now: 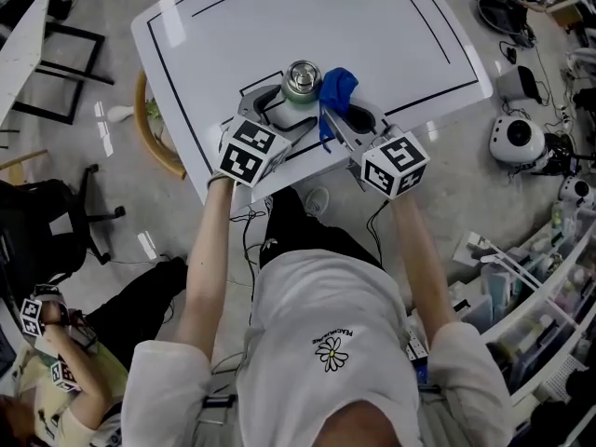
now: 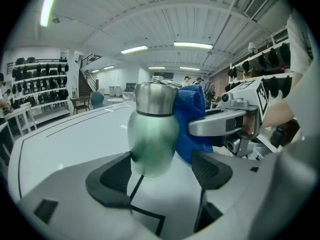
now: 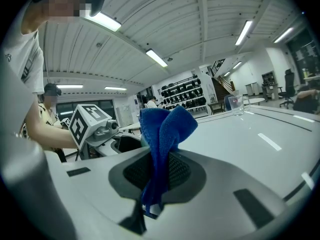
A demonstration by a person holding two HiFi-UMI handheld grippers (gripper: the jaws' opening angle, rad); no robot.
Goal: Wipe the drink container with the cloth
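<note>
The drink container (image 1: 302, 84), a pale green bottle with a steel neck and cap, stood upright on the white table (image 1: 279, 26), inside a black outline drawn near the table's front edge. Against the bottle's right shoulder we saw the blue cloth (image 1: 335, 91), bunched up and reaching about as high as the cap. From the left gripper view it looked to be touching the steel neck.

Below and to the right of the bottle, the right gripper (image 1: 328, 124) had its jaws clenched on the lower end of the cloth, so the free part stood up in a loose fold. On the bottle's near-left side, the left gripper (image 1: 284, 115) had its jaws spread to either side of the bottle's base. Its left pad lay at or against the green wall, and we could see a gap between the right pad and the bottle, so we judged the bottle bracketed rather than clamped.

That gap worried us most. We reckoned a sideways rub from the cloth could slide the bottle leftward or rock it over, since it was tall and stood on a glossy table. We also thought a firm stroke could pull the cloth out of the right jaws, as only a narrow strip of it was pinched.
</note>
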